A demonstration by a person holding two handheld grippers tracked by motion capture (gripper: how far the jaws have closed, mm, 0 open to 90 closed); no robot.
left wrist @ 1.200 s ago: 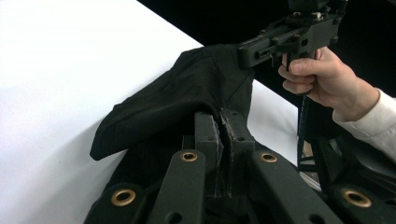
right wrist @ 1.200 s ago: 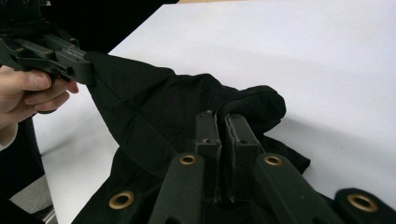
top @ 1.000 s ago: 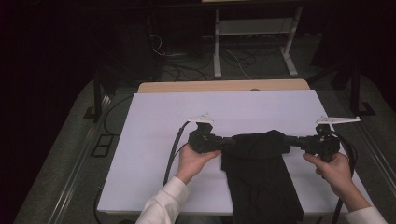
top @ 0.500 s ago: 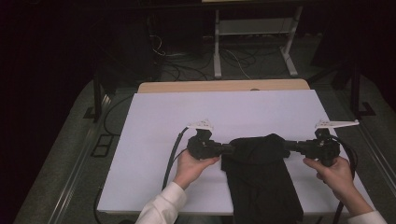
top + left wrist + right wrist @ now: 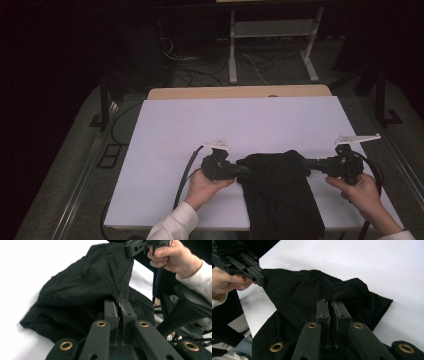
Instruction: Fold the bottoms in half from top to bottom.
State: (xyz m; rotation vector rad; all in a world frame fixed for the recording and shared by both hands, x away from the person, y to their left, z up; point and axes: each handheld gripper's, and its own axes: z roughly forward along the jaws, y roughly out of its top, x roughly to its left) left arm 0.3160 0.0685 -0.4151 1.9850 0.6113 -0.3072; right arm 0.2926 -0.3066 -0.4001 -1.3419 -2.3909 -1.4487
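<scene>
A black garment [image 5: 280,192] lies on the near right part of the white worktop [image 5: 200,125], its lower end hanging over the near edge, its top edge stretched between the left claw [image 5: 246,170] and the right claw [image 5: 306,163], each clamped shut on a pinch of cloth. Against the earlier pictures, both claws sit lower and nearer the person, the left more so, so the top edge seems to be settling down flat on the surface

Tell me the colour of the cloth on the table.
Plain black cloth, clearest in the right gripper view.
</scene>
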